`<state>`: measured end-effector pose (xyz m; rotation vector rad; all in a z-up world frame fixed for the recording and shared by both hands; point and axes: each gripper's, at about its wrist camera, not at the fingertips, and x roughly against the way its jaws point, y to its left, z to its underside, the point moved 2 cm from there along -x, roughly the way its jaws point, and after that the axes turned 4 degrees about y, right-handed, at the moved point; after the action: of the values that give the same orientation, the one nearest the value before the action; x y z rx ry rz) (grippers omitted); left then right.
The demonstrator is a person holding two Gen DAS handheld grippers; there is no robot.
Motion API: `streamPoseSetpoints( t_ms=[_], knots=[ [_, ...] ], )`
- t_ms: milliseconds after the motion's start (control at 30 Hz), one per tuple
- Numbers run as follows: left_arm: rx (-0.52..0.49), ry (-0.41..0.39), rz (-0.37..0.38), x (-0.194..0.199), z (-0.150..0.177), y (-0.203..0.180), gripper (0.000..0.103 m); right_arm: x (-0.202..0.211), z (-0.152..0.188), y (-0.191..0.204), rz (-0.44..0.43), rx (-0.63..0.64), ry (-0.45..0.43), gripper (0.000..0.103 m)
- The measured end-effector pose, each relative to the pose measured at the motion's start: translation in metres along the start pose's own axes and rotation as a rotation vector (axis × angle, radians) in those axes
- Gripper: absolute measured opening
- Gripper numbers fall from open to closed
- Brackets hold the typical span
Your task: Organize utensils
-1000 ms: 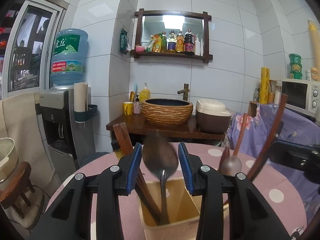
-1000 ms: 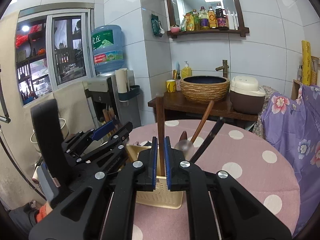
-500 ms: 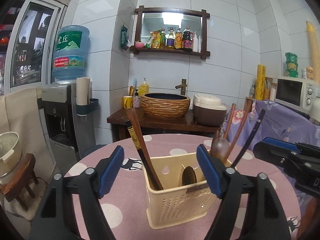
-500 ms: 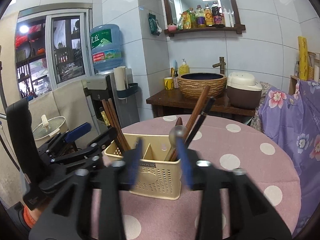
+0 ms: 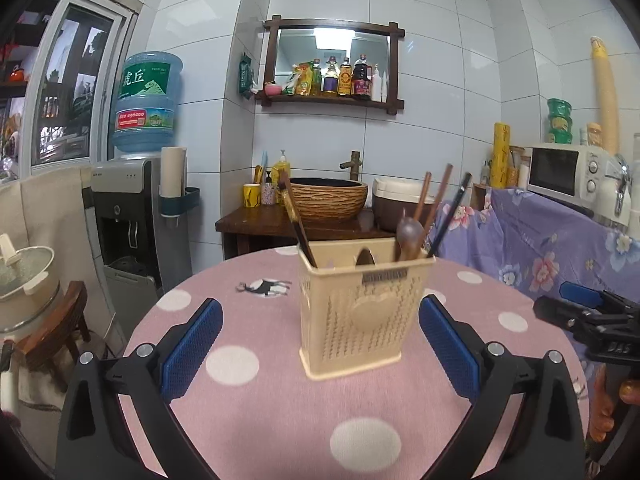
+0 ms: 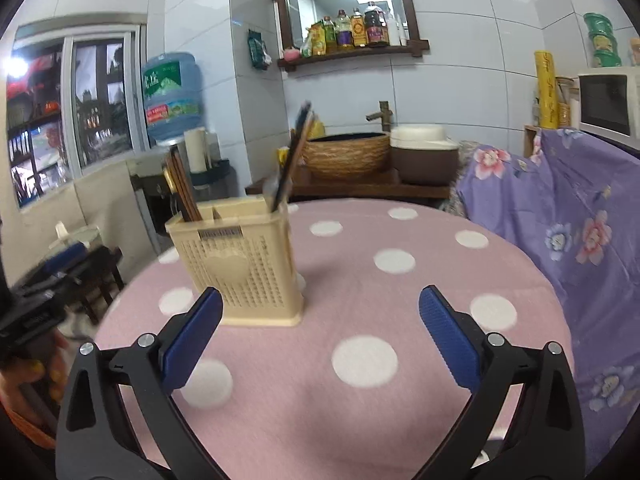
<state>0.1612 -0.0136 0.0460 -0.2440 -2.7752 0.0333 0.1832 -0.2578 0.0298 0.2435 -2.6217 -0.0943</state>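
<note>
Left tongs (image 5: 320, 344) are spreading wide, gripping nothing, hovering over the pink polka-dot surface (image 5: 260, 412). Just beyond them, a cream utensil caddy (image 5: 360, 312) is standing upright, holding dark chopsticks (image 5: 294, 216) in its left compartment and wooden spoons (image 5: 412, 224) at right. Right tongs (image 6: 320, 340) are likewise opening, empty, near the caddy.

right tool (image 6: 320, 316) jaws opening, empty | utensil basket (image 6: 244, 268) upright on table (image 6: 400, 312)
</note>
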Motion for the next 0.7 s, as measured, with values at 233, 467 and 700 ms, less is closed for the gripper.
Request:
streamPoseSetpoints(
  t_ms=[233,467,700],
  knots=[
    [0.041,0.040,-0.024,0.041,0.054,0.000,0.098,0.026,0.072,0.004,-0.013,-0.013,0.057,0.097],
    [0.076,0.012,-0.034,0.088,0.075,0.003,0.098,0.083,0.109,0.036,-0.035,0.038,-0.021,0.097],
    [0.068,-0.047,-0.023,0.125,0.081,-0.005,0.098,0.123,0.118,0.059,-0.077,0.064,-0.078,0.097]
  ],
)
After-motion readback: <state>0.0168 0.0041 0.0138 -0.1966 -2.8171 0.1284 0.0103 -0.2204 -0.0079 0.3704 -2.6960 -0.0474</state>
